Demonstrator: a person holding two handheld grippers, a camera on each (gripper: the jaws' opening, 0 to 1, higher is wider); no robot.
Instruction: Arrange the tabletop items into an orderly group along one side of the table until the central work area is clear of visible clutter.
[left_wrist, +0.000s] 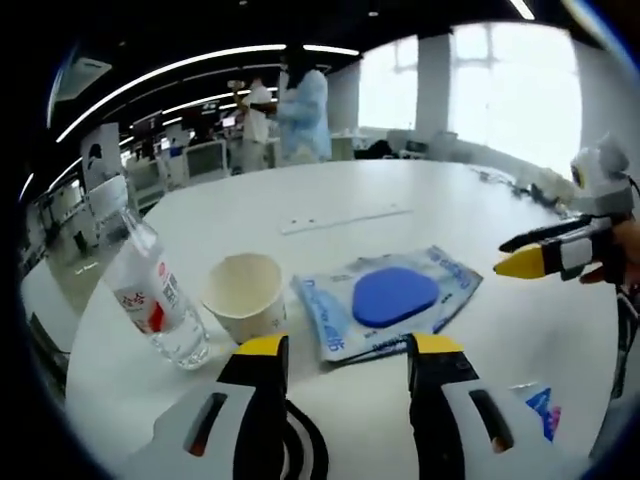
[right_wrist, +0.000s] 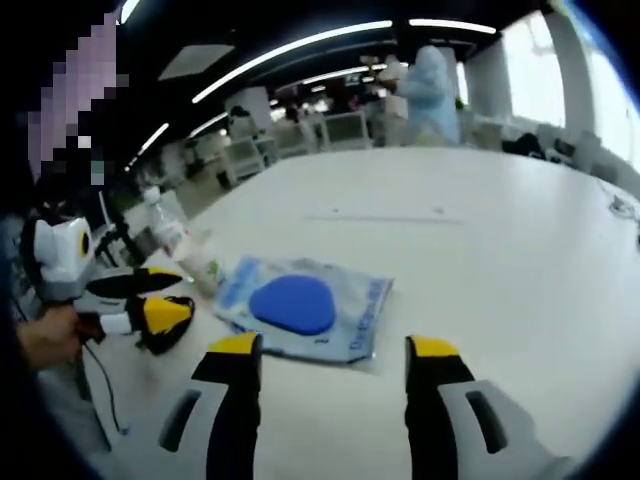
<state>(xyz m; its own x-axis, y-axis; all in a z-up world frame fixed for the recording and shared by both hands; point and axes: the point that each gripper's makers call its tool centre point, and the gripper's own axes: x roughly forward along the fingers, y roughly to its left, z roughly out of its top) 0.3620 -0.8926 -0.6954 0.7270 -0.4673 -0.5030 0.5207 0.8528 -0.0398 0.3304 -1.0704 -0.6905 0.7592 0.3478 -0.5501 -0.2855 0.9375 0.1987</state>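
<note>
1. Broadly, the wide white round-edged table (left_wrist: 420, 190) spread across both views, its far half bare apart from a thin pale strip (left_wrist: 345, 219) lying near 12 o'clock of the left gripper view.
2. Next in size, the clear plastic packet with blue print and a blue rounded pad inside (left_wrist: 395, 298) lay flat just past the jaws in the left gripper view, toward 1 o'clock from them; in the right gripper view the same packet (right_wrist: 300, 305) sat at about 11 o'clock from that gripper's jaws.
3. Then the clear plastic water bottle with a red-and-white label (left_wrist: 155, 295) leaned at about 9 o'clock in the left gripper view, close beside the cup.
4. The cream paper cup (left_wrist: 245, 295) stood upright and empty between the bottle and the packet, near both; whether it touched the packet I could not tell.
5. The left gripper (left_wrist: 340, 350) rose from 6 o'clock with its yellow-tipped black jaws spread wide and nothing between them; it also showed at 9 o'clock of the right gripper view (right_wrist: 165, 300), held by a hand (right_wrist: 45, 335).
6. The right gripper (right_wrist: 335, 350) likewise had its jaws well apart and gripped nothing, hovering short of the packet; in the left gripper view it came in at 3 o'clock (left_wrist: 535, 252).
7. Smallest, a blue-and-pink scrap (left_wrist: 542, 408) lay at about 4 o'clock by the left jaws.
</note>
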